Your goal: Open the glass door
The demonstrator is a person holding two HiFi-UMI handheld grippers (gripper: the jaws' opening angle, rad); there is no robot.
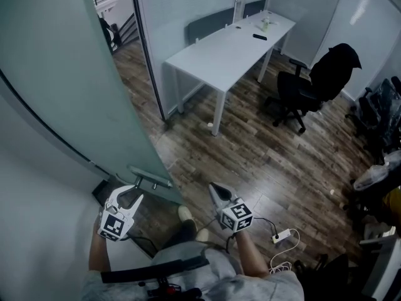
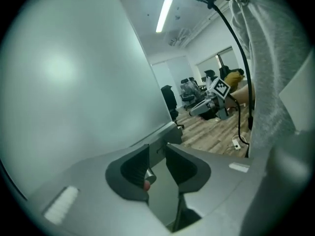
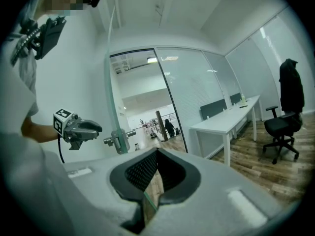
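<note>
The frosted glass door (image 1: pixel 69 93) stands swung open at my left, its metal lever handle (image 1: pixel 150 178) low on the edge near me. My left gripper (image 1: pixel 133 193) sits just short of that handle, jaws apart and pressing on nothing. In the left gripper view the left gripper (image 2: pixel 157 149) frames the handle (image 2: pixel 165 134), with the lever's round end close to the left pad. The right gripper view shows the left gripper (image 3: pixel 93 128) beside the handle (image 3: pixel 119 140), not touching it. My right gripper (image 1: pixel 212 185) hangs shut and empty over the floor; its tips (image 3: pixel 157 151) meet.
A white table (image 1: pixel 225 49) and a black office chair (image 1: pixel 313 83) with a jacket stand on the wooden floor beyond. A white power strip (image 1: pixel 281 236) with its cable lies by my right arm. More chairs (image 1: pixel 376 118) crowd the right edge. A glass partition (image 1: pixel 182 11) stands behind the table.
</note>
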